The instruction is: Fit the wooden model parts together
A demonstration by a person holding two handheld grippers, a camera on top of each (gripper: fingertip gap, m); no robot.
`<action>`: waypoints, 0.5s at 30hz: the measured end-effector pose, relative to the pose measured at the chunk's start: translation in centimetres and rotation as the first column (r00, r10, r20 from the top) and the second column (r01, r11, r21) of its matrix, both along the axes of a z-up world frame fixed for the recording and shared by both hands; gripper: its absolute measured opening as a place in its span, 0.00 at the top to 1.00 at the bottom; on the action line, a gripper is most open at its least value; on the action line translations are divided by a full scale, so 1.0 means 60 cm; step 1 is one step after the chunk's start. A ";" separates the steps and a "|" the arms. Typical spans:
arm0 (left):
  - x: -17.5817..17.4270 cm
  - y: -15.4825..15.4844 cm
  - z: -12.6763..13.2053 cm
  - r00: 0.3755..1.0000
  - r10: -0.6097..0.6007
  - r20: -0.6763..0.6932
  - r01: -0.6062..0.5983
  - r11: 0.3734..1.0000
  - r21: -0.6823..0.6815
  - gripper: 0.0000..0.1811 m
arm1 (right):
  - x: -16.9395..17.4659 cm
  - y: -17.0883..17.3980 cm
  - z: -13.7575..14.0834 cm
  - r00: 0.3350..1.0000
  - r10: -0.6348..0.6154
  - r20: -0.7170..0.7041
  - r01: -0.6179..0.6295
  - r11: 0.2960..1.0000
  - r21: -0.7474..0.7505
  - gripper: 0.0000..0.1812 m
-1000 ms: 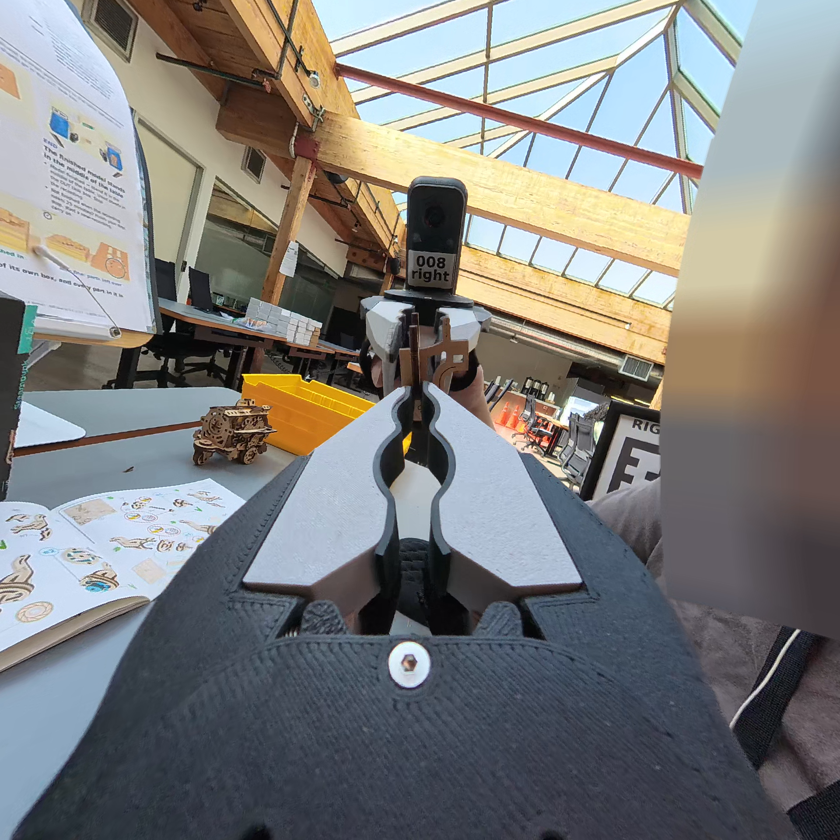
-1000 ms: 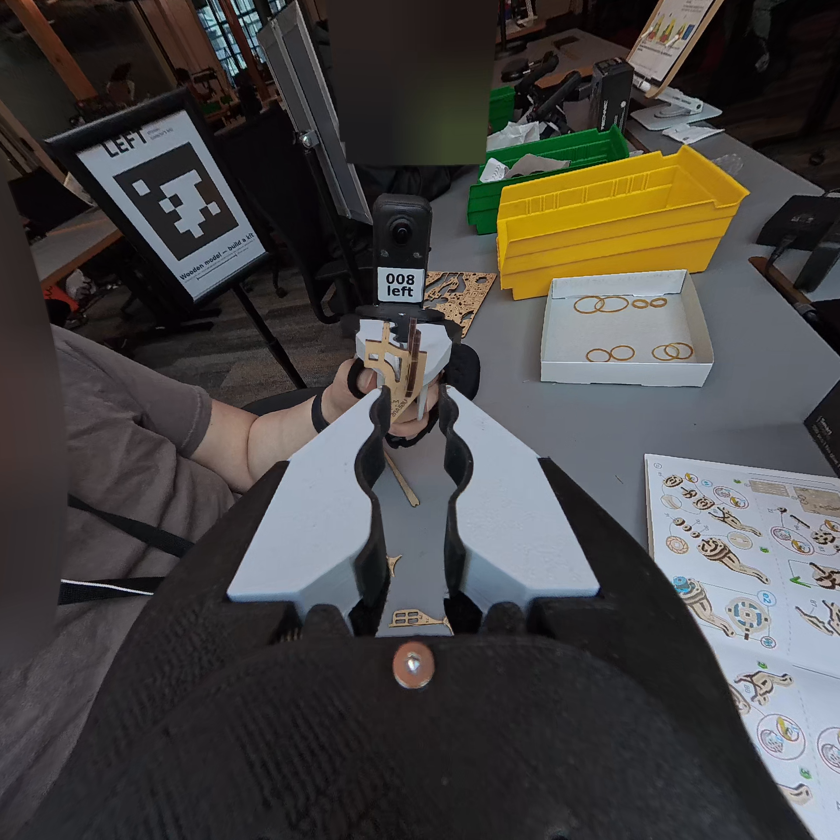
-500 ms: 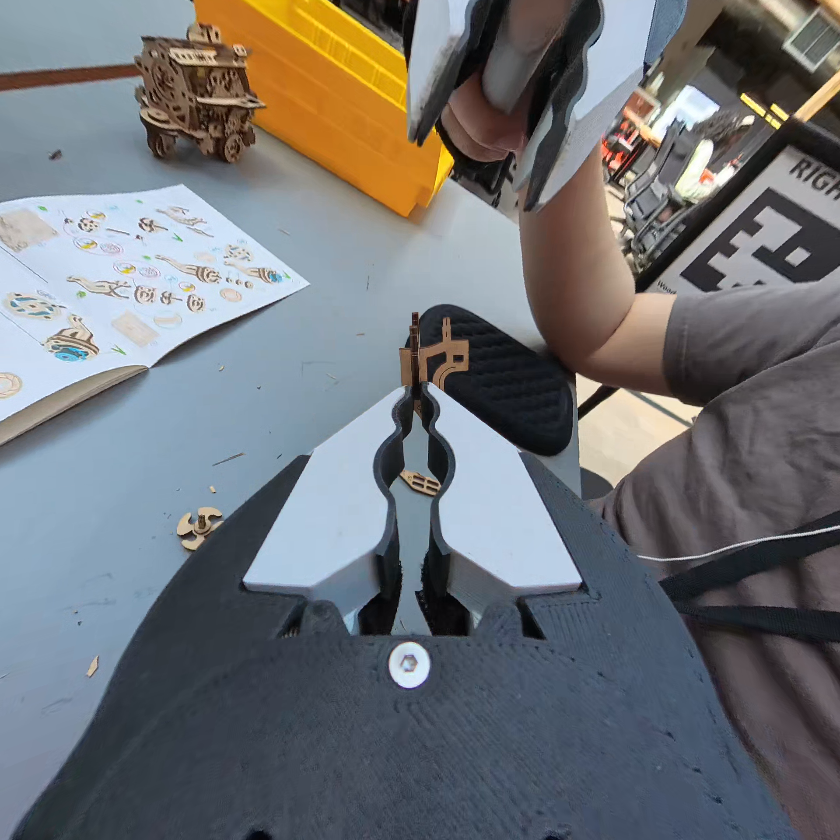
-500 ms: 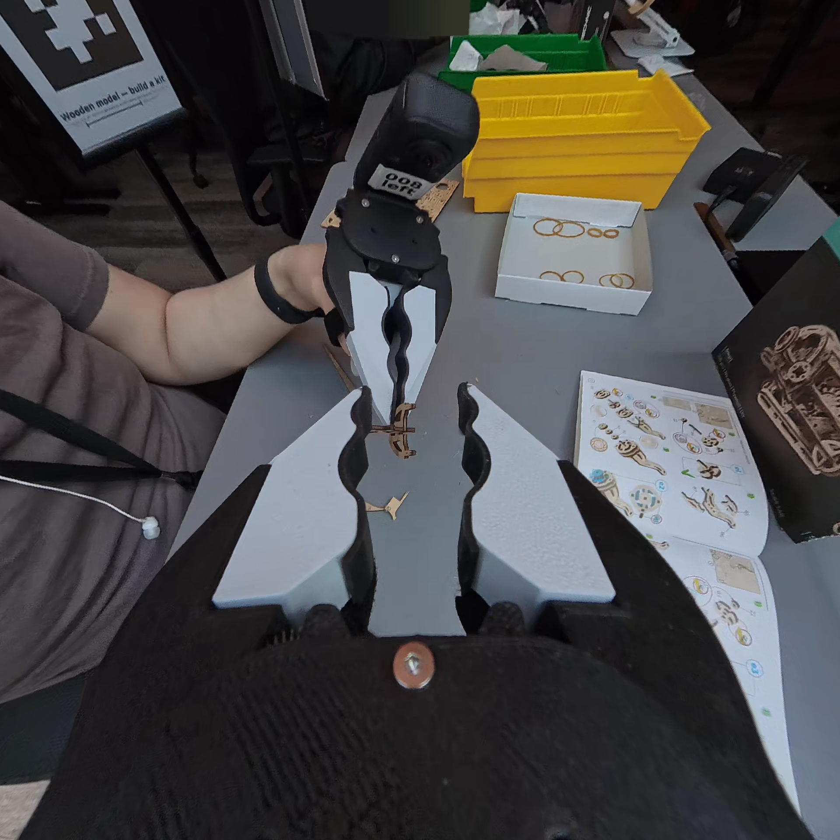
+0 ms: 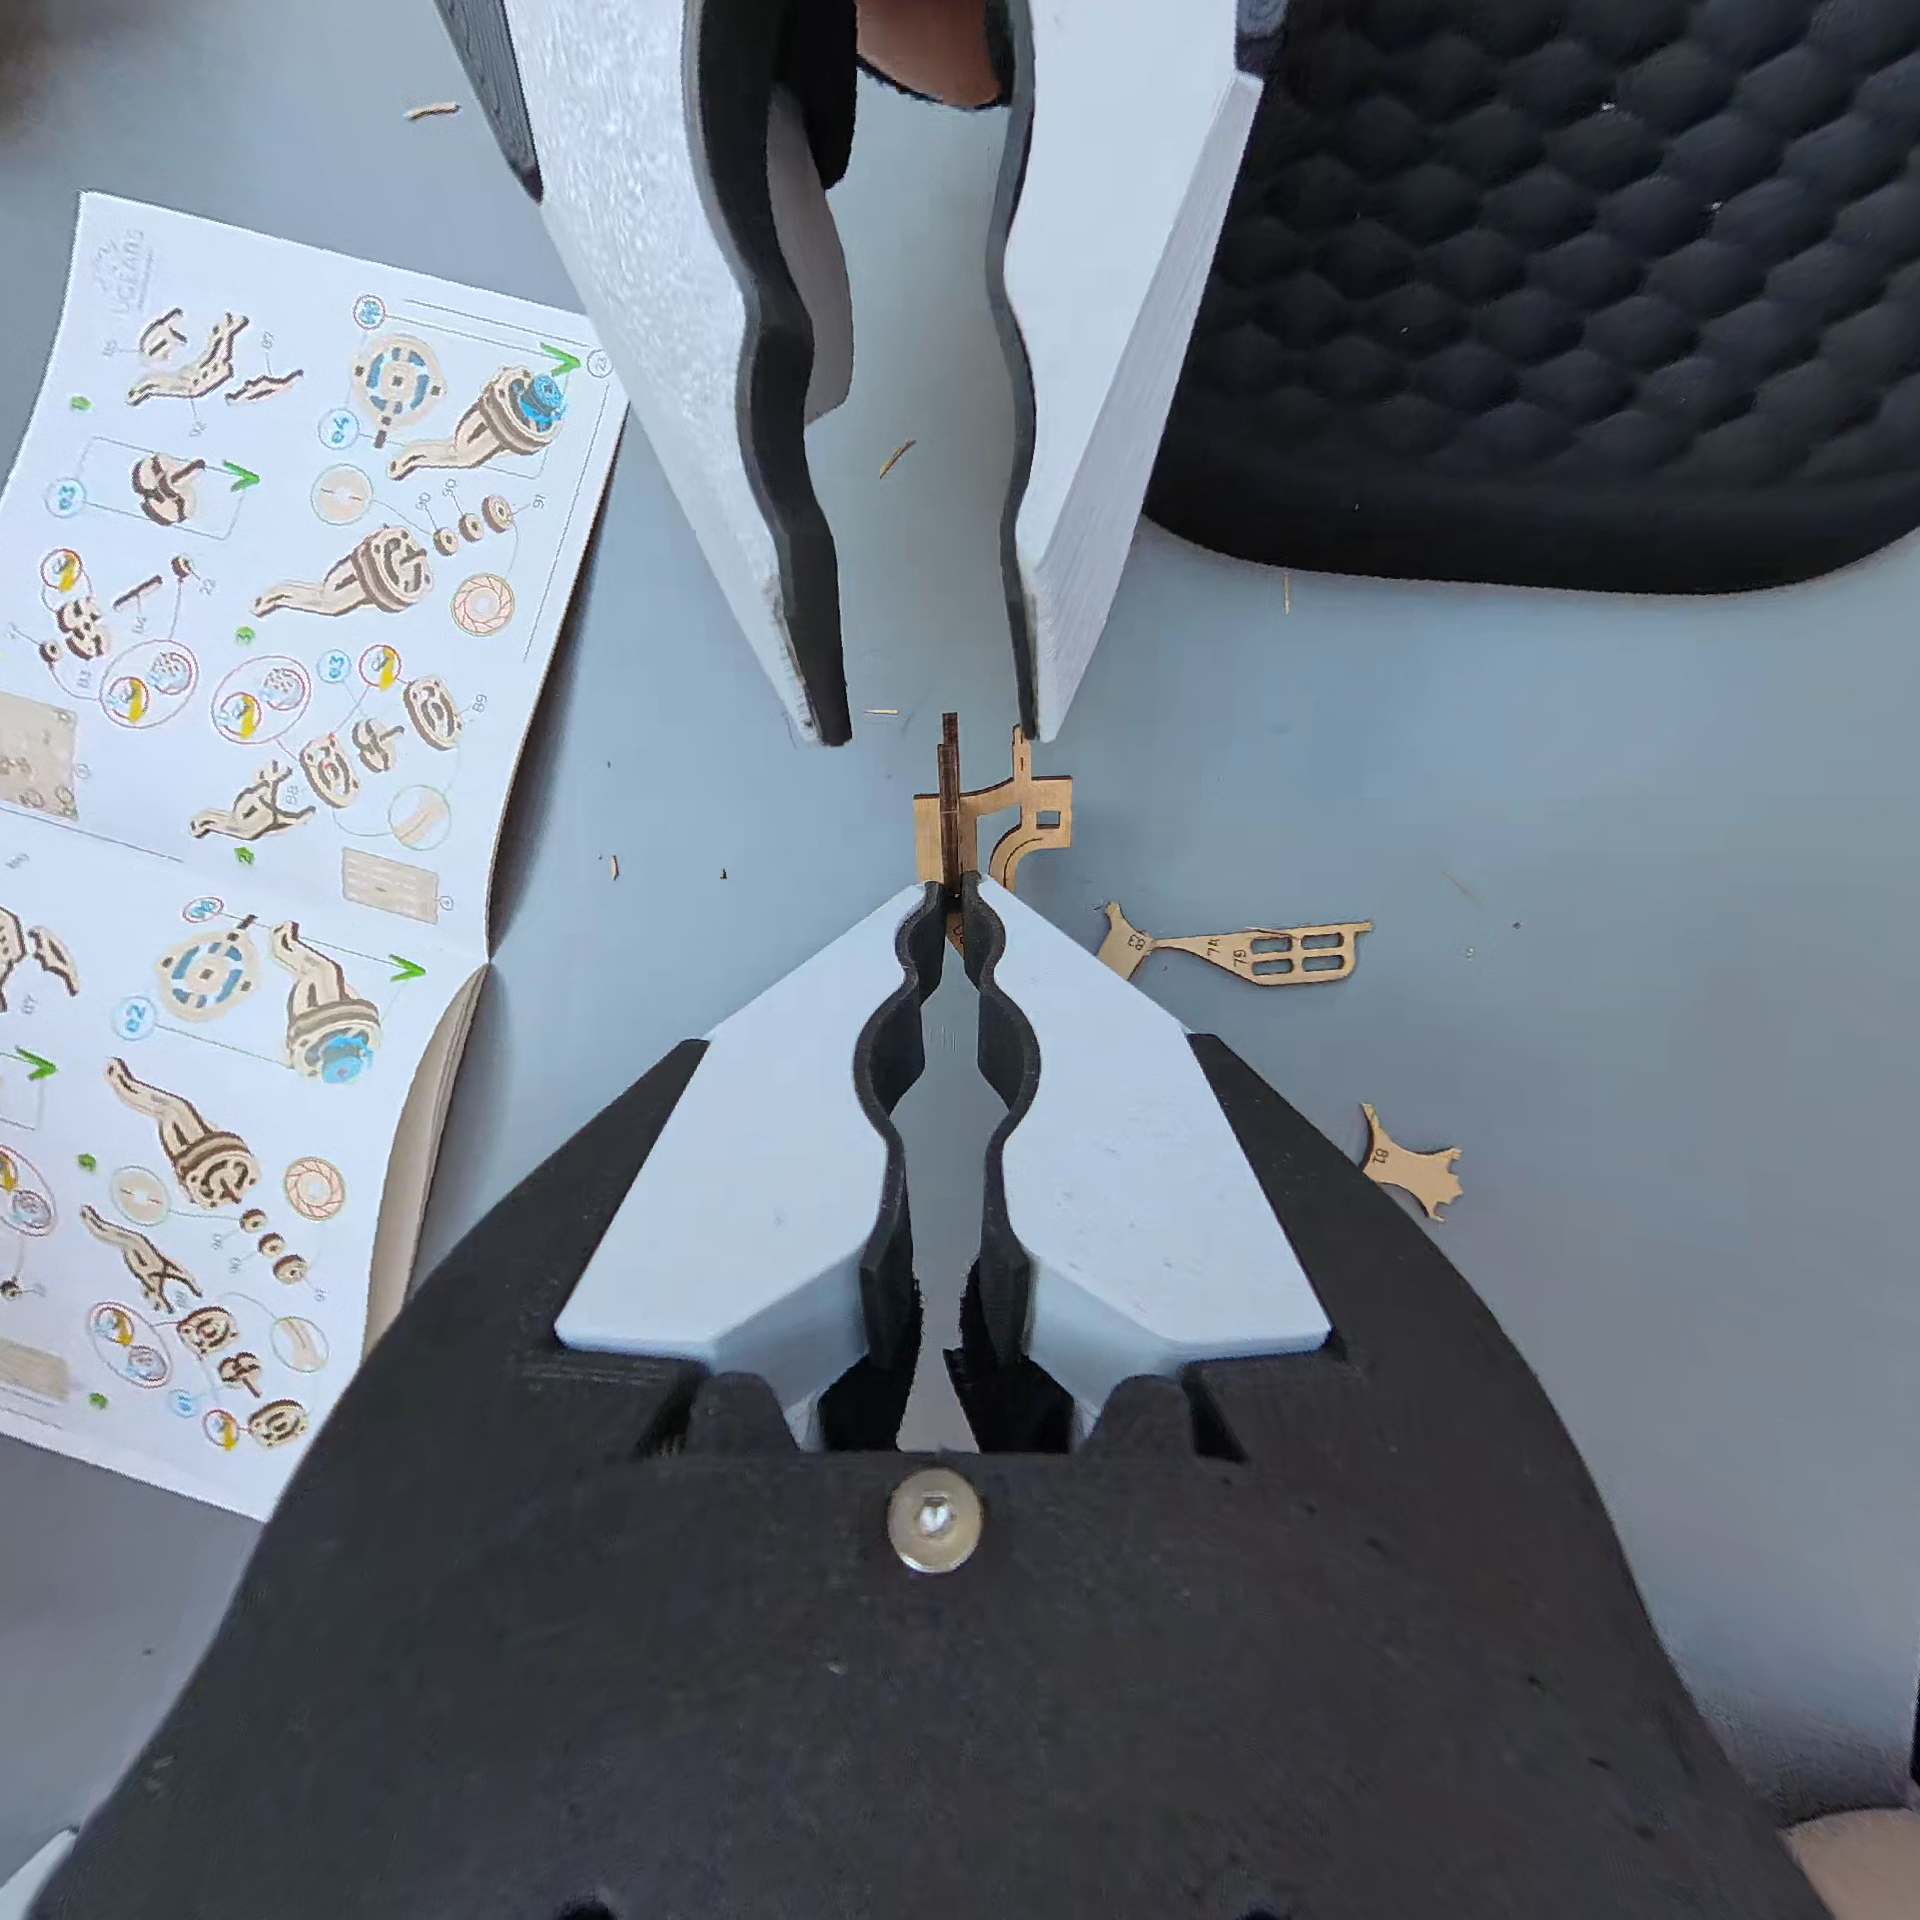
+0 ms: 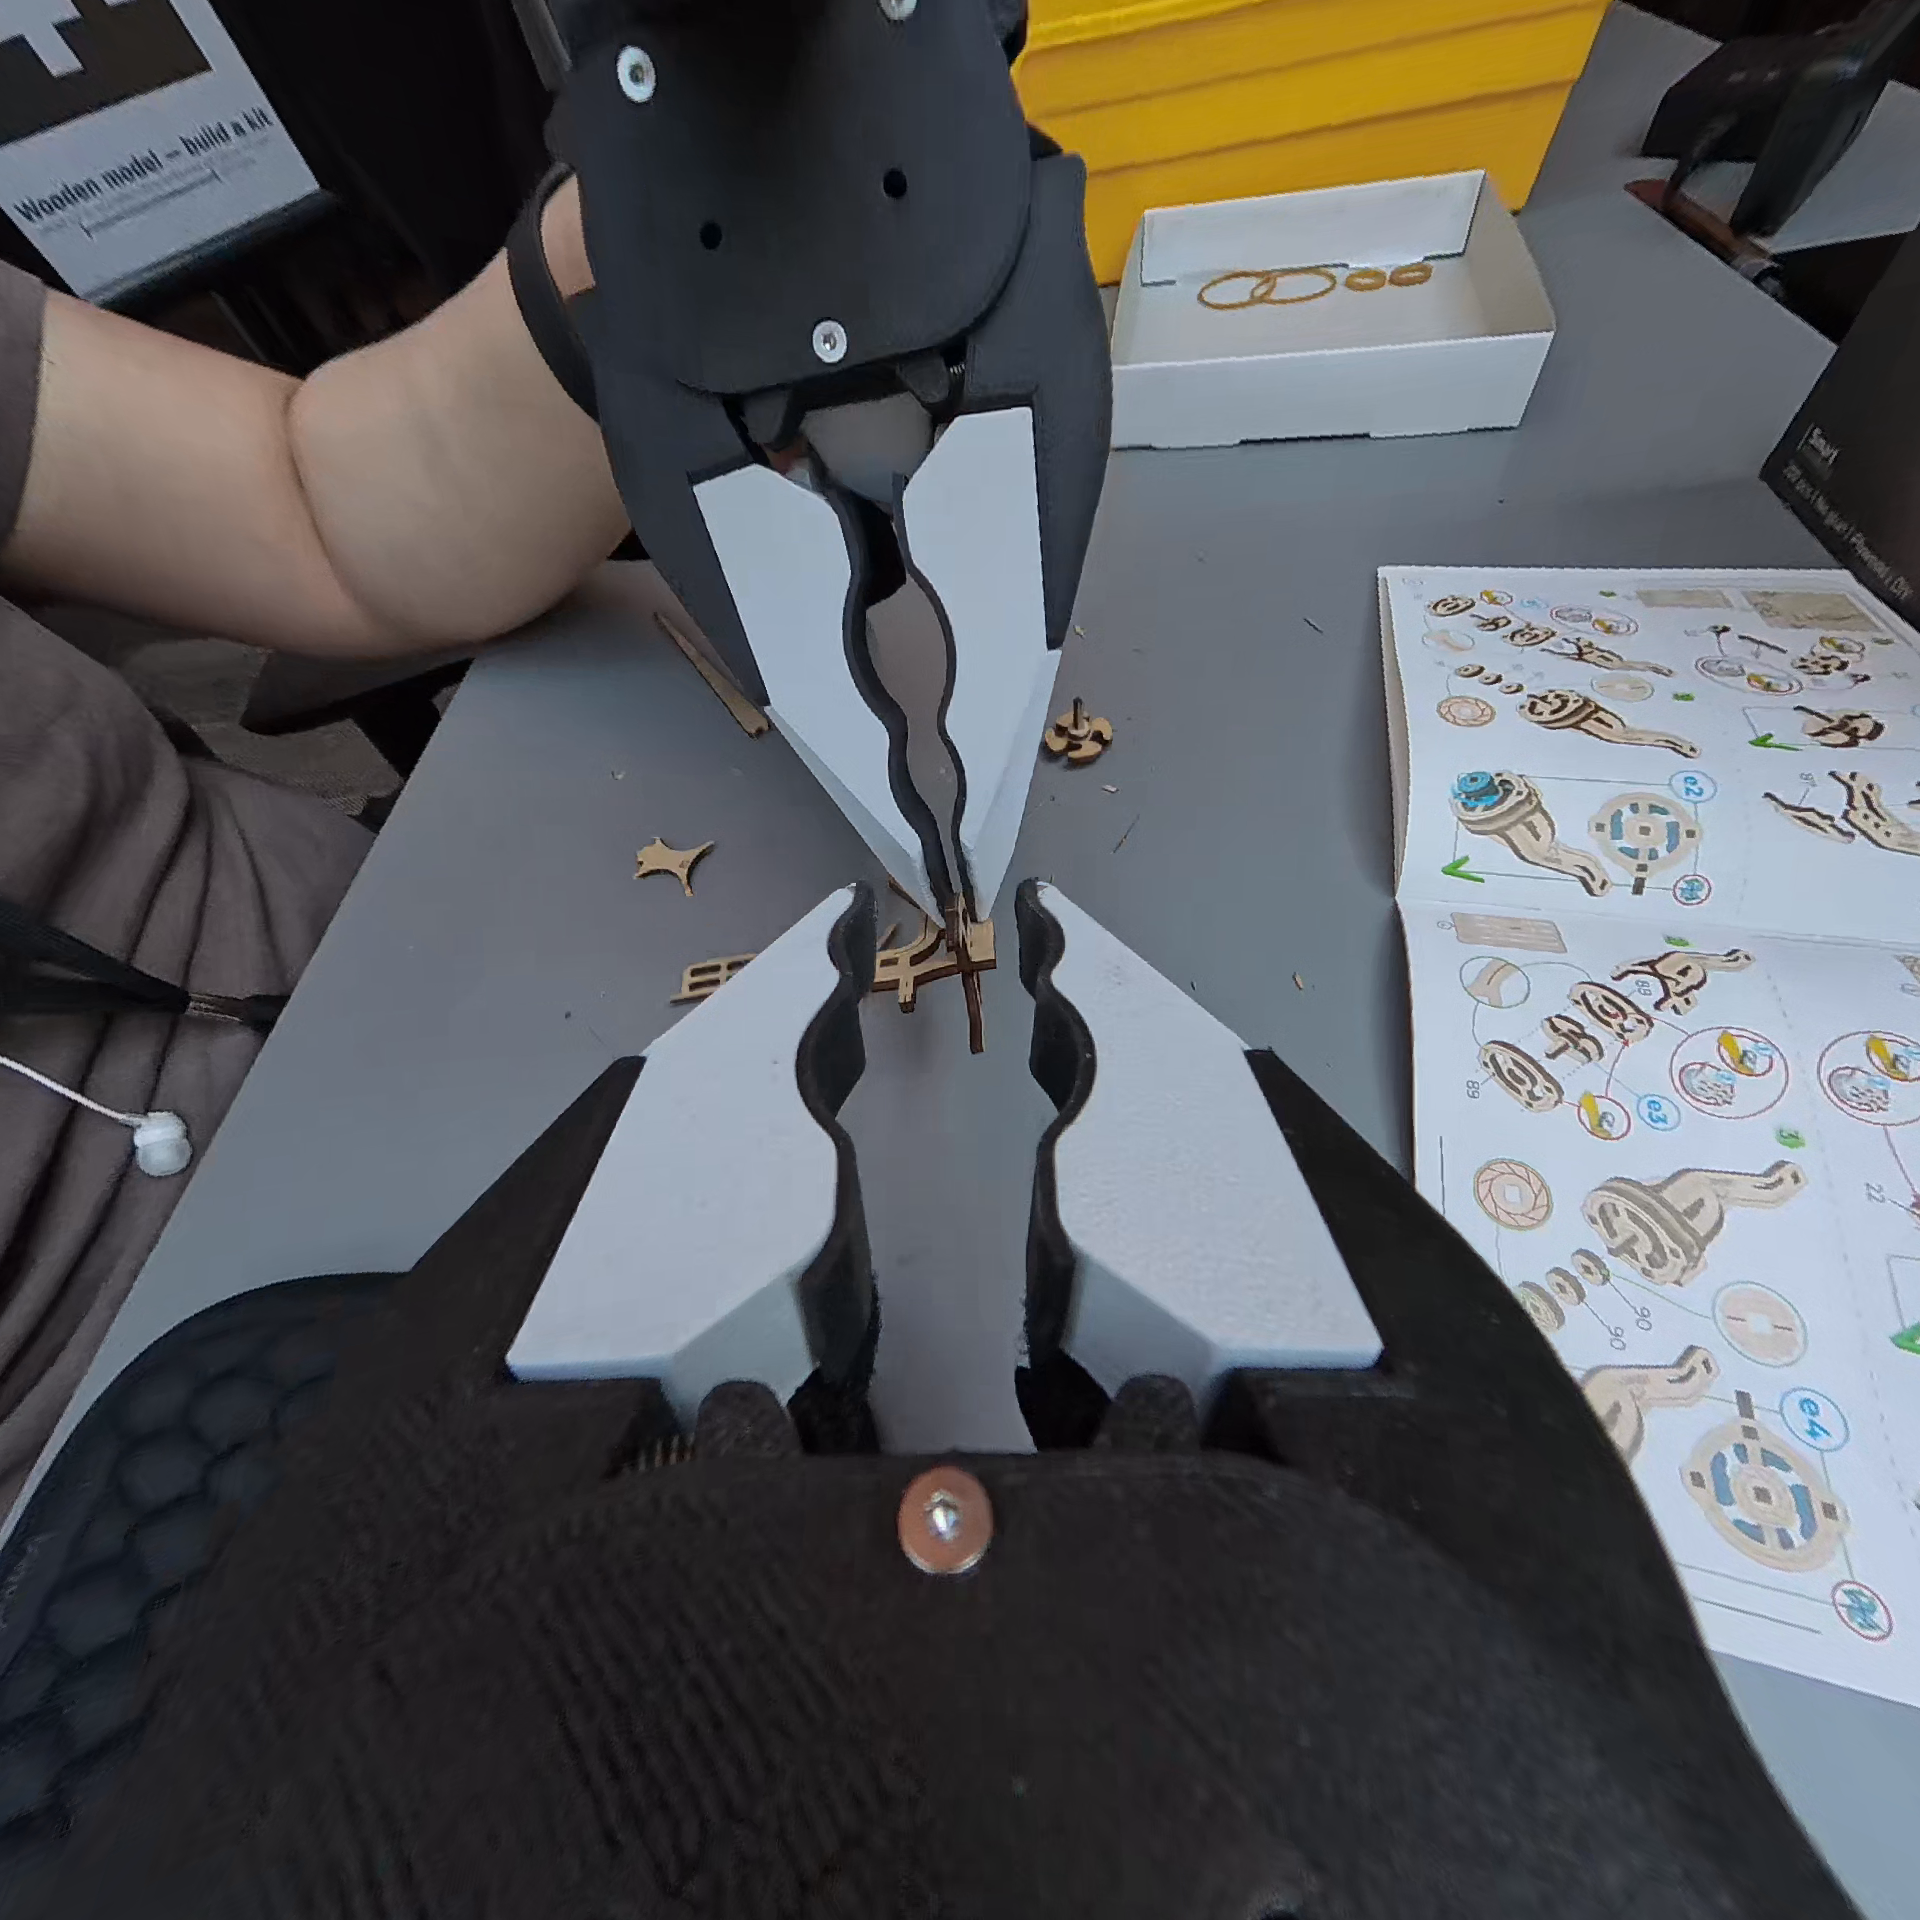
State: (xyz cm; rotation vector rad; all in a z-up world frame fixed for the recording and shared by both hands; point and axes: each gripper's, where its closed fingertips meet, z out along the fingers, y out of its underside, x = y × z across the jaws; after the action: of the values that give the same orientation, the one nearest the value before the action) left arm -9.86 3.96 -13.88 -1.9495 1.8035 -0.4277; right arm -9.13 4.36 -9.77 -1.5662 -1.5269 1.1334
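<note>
My left gripper is shut on a small wooden assembly: a tan flat bracket with a thin dark strip slotted across it. It holds the assembly low over the grey table. My right gripper is open and points at it from the far side, its tips just beyond the assembly's top. In the right wrist view the assembly sits between the open right gripper's fingertips, pinched by the left gripper. Whether it touches the table is unclear.
Loose wooden parts lie near: a windowed strip, a star-shaped piece, a small cog, a stick. An open instruction booklet lies beside them. A black pad, a white box and a yellow bin stand around. My right fingertips sit around 4 cm from my left ones.
Both grippers have come down from mid-air to just above the table. The left still holds the assembly. The open right gripper has closed in on it from the opposite side.
</note>
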 end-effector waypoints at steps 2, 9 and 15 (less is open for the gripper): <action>0.004 0.002 -0.002 1.000 -0.021 -0.023 0.021 1.000 0.006 1.00 | 0.001 0.007 -0.020 0.998 -0.023 0.062 0.019 0.998 0.060 0.88; 0.007 0.006 -0.015 0.996 -0.043 -0.077 0.043 0.999 -0.004 1.00 | -0.006 0.006 -0.062 0.985 -0.029 0.172 0.004 0.990 0.141 0.92; -0.005 0.019 -0.011 0.999 0.025 -0.036 -0.024 0.999 0.029 0.96 | -0.009 0.009 -0.069 0.983 -0.040 0.178 0.012 0.988 0.155 0.99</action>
State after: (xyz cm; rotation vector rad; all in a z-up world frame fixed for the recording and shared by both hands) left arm -10.13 5.12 -14.52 -1.9697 1.7961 -0.3586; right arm -9.65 4.90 -13.90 -1.6135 -1.6641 0.8556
